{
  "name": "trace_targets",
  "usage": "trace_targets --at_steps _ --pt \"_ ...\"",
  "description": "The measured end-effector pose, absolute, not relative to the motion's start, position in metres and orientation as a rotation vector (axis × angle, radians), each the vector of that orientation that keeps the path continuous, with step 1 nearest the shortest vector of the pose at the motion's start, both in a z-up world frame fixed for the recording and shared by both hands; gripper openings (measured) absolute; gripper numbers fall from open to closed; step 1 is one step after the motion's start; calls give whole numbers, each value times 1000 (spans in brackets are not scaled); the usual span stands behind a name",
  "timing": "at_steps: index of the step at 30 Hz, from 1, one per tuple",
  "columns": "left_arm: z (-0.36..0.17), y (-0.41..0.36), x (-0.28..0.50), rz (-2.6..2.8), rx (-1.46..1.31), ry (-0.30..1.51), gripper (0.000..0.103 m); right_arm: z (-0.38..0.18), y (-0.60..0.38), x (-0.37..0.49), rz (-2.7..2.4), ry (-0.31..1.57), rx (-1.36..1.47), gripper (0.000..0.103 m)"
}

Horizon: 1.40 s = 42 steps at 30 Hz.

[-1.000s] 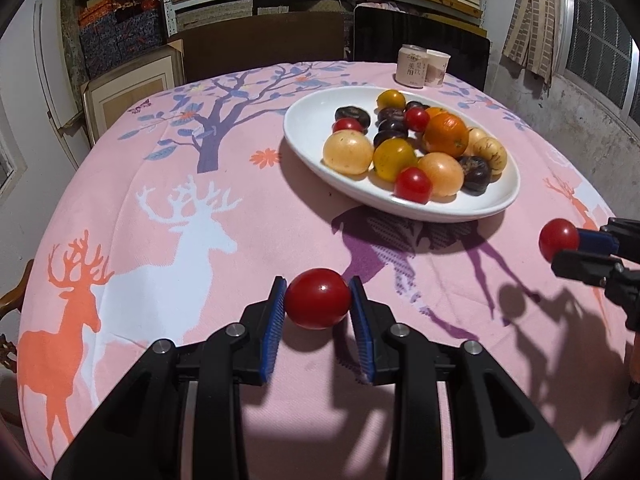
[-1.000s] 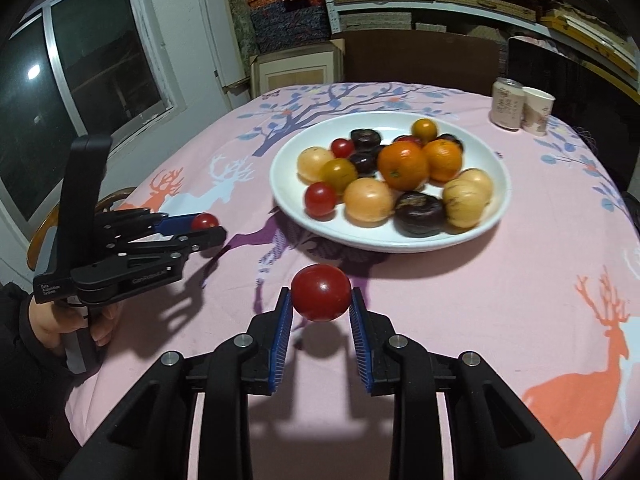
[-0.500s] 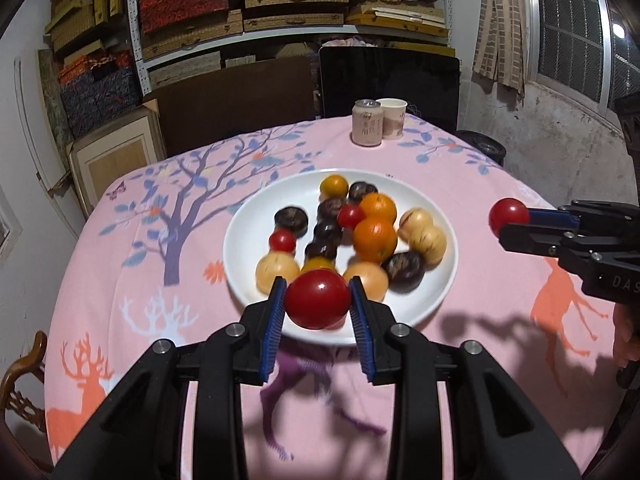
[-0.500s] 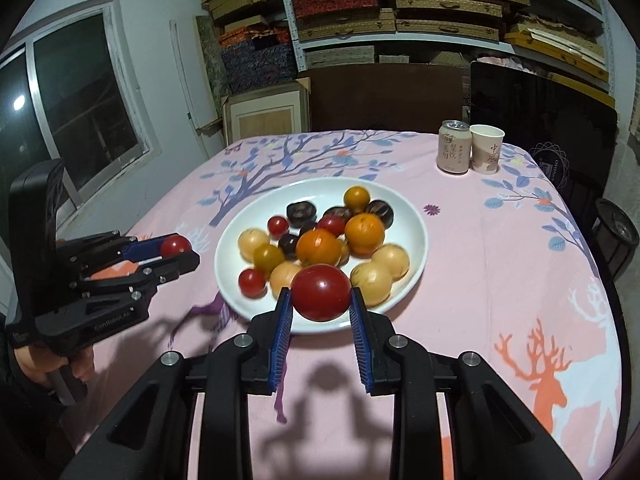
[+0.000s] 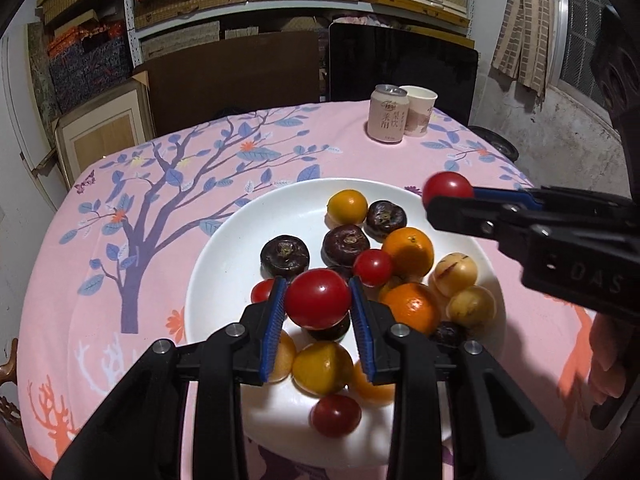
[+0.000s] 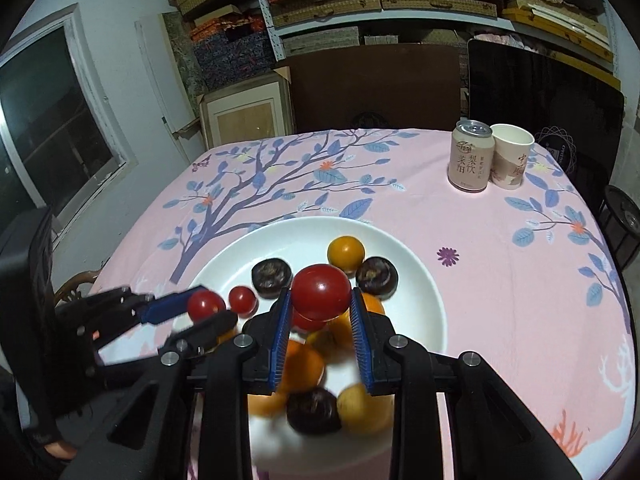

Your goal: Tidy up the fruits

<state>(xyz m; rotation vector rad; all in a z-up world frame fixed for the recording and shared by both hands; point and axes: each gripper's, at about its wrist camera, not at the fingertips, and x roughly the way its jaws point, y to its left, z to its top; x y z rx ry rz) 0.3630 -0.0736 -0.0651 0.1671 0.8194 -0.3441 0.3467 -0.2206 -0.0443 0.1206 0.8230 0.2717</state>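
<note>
Clamping a red tomato [image 5: 318, 298] across its middle, the left hand-held gripper [image 5: 318, 304] is hovering over the white plate [image 5: 224, 248] of fruit; the right hand-held gripper [image 6: 320, 304] is pinching another tomato [image 6: 321, 292] likewise. Both look light, smooth-skinned and soft, likely bruising under hard squeezing.

You've got a glossy white glazed plate [image 5: 224, 264] on a matt printed cloth over the tabletop [image 5: 168, 200]. Tomato [image 5: 318, 298] skin is smooth and shiny; the dark fruit [image 5: 285, 254] looks duller, slightly wrinkled. Your left hand-held gripper [image 5: 318, 308] is matt black plastic with ribbed blue pads [image 5: 273, 320] and bare metal pins. Can [image 5: 386, 118]: satin metal; cup [image 5: 418, 114]: paper.
</note>
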Motion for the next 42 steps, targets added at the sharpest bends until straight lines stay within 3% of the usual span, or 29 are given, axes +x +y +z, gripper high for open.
trace_targets --at_steps 2,3,4,6,12,17,22,33,42 --pt "-71 -73 369 -343 163 831 33 -50 -219 355 277 834 127 32" --pt "-74 -73 371 -340 160 837 45 -52 -218 360 277 840 129 36" --pt "-75 -72 373 -323 157 838 68 -54 -218 360 262 838 127 49" --pt "-74 -68 369 -288 147 813 87 -54 -219 356 248 830 128 52" --pt "-73 -60 342 -271 160 824 92 -60 -228 317 265 851 158 54" --pt "-71 -50 296 -257 155 837 96 -63 -236 254 254 852 165 81" --pt "-62 -39 233 -230 163 816 98 -70 -236 180 248 869 161 99" --pt "-26 -13 106 -197 117 715 98 -51 -242 57 188 723 168 99" --pt "-2 -25 48 -204 104 648 98 -33 -234 9 236 650 154 99"
